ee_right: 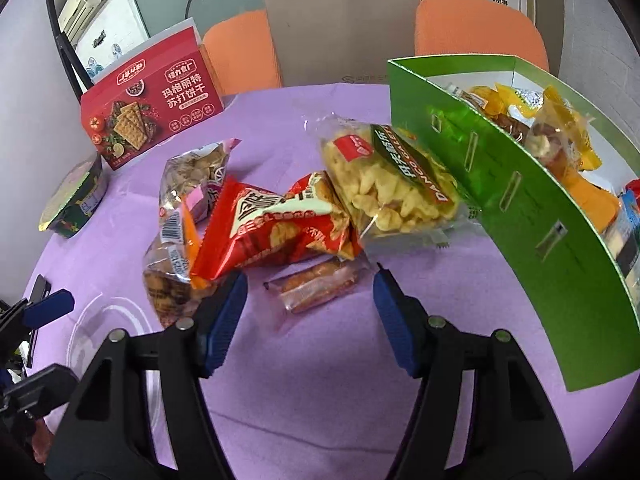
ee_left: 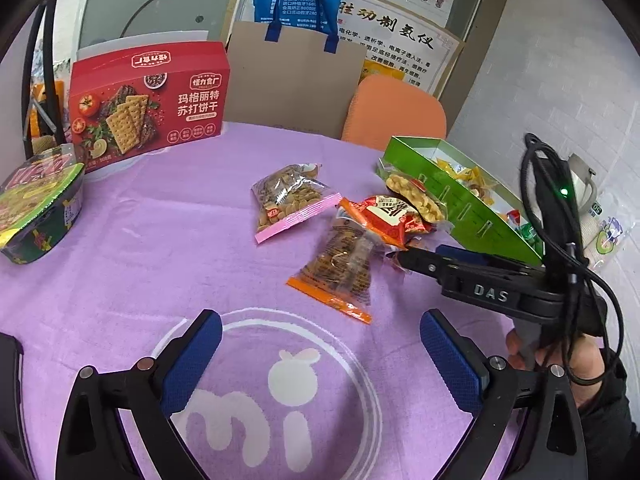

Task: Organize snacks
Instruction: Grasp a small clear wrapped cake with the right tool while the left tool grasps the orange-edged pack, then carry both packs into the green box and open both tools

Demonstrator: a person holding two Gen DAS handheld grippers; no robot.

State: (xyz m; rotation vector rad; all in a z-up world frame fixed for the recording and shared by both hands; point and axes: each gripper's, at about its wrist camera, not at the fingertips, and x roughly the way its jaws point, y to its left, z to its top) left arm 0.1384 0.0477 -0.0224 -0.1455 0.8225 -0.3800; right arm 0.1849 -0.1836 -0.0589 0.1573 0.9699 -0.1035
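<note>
The right tongs (ee_right: 310, 304) stand about half open, pointing down at a small clear-wrapped snack bar (ee_right: 316, 286) that lies flat on the purple counter (ee_right: 320, 400) between the blue pads; neither pad touches it, so nothing is held. No earlier view is at hand, so I only say how they stand.

The risk I see is crowding. The left pad sits right against the corner of the red snack packet (ee_right: 276, 226), which overlaps an orange-edged bag of brown biscuits (ee_right: 172, 276) on that side. If the tongs close as they stand, that pad could catch the red packet's edge and drag it along, or pinch only slippery wrapper so the bar slides out. Just ahead of the bar, a bag of yellow puffed snacks (ee_right: 384, 180) leans near the green box (ee_right: 500, 208), to the right of the tongs and already partly filled; its tall wall could snag a low-carried packet.

The bar itself looks thin, light and glossy, its filling reddish-brown.

The left tongs (ee_left: 320, 348) hang wide open and empty over the counter, with the pink-edged nut bag (ee_left: 290, 202) well ahead of them.
</note>
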